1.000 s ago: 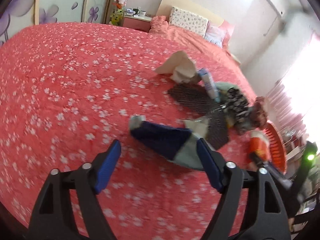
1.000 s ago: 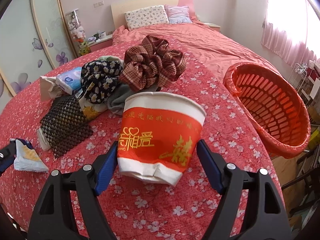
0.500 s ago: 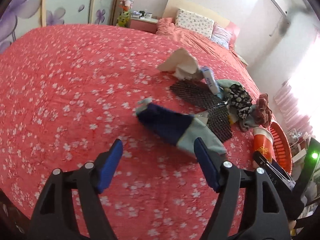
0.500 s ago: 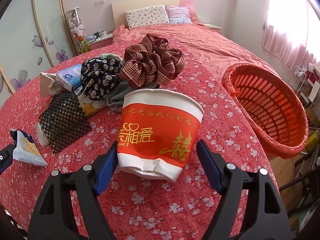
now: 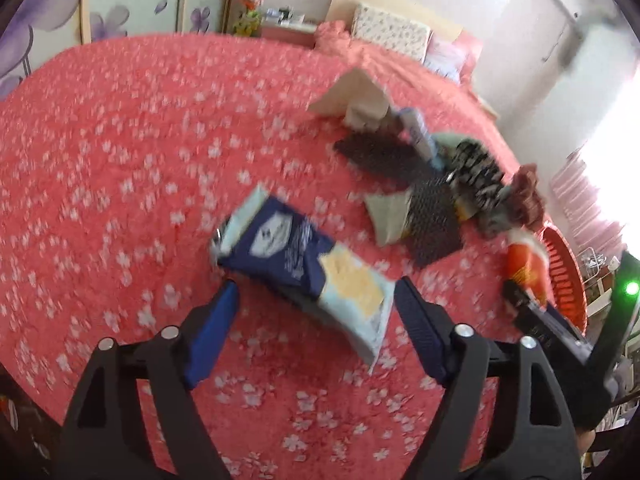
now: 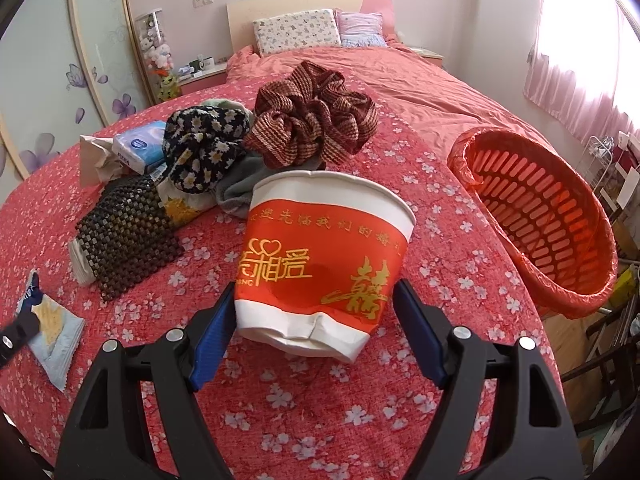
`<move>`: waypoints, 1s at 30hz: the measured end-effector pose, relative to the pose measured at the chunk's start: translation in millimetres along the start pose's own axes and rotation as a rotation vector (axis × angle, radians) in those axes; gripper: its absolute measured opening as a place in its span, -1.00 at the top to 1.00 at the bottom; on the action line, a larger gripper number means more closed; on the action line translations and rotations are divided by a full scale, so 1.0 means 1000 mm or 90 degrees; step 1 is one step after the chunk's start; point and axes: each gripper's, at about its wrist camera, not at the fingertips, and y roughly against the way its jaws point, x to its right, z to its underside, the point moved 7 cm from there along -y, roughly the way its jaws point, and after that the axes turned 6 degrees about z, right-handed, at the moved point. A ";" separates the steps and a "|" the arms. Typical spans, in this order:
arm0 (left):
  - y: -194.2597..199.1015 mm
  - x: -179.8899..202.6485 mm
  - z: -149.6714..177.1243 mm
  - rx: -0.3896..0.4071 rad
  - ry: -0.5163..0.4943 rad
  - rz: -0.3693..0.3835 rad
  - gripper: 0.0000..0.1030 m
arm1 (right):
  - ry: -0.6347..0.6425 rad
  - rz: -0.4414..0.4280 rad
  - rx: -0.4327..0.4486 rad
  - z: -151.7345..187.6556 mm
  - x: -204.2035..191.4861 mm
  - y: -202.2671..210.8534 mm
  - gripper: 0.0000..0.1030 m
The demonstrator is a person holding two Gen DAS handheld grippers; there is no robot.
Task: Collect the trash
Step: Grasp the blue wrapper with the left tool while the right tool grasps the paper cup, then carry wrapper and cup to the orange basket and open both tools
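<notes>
A blue and pale snack wrapper (image 5: 308, 264) lies flat on the red flowered bedspread, just beyond my open left gripper (image 5: 316, 312); its near end sits between the blue pads. It also shows at the left edge of the right wrist view (image 6: 52, 332). A red and white paper cup (image 6: 320, 264) stands slightly crumpled between the pads of my open right gripper (image 6: 312, 320); the pads are beside it, apart from its sides. An orange trash basket (image 6: 536, 216) lined with a bag stands off the bed's right edge.
Behind the cup lie a brown plaid cloth (image 6: 316, 120), a daisy-print cloth (image 6: 204, 148), a tissue pack (image 6: 138, 144), crumpled paper (image 6: 94, 158) and a dark beaded mat (image 6: 124, 236). Pillows (image 6: 296, 30) lie at the headboard.
My left gripper has drawn nearer the snack wrapper and tilted over it, so the wrapper's printed face shows. The right gripper and cup have barely moved.
</notes>
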 end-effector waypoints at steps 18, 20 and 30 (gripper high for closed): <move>-0.034 -0.032 -0.061 0.001 -0.100 -0.050 -0.04 | -0.037 -0.014 -0.025 -0.014 0.008 -0.015 -0.46; -0.034 -0.034 -0.061 0.006 -0.098 -0.052 -0.15 | -0.038 -0.016 -0.029 -0.016 0.005 -0.016 -0.48; -0.030 -0.030 -0.058 0.026 -0.095 -0.037 0.74 | -0.026 -0.014 -0.012 -0.016 0.004 -0.010 -0.42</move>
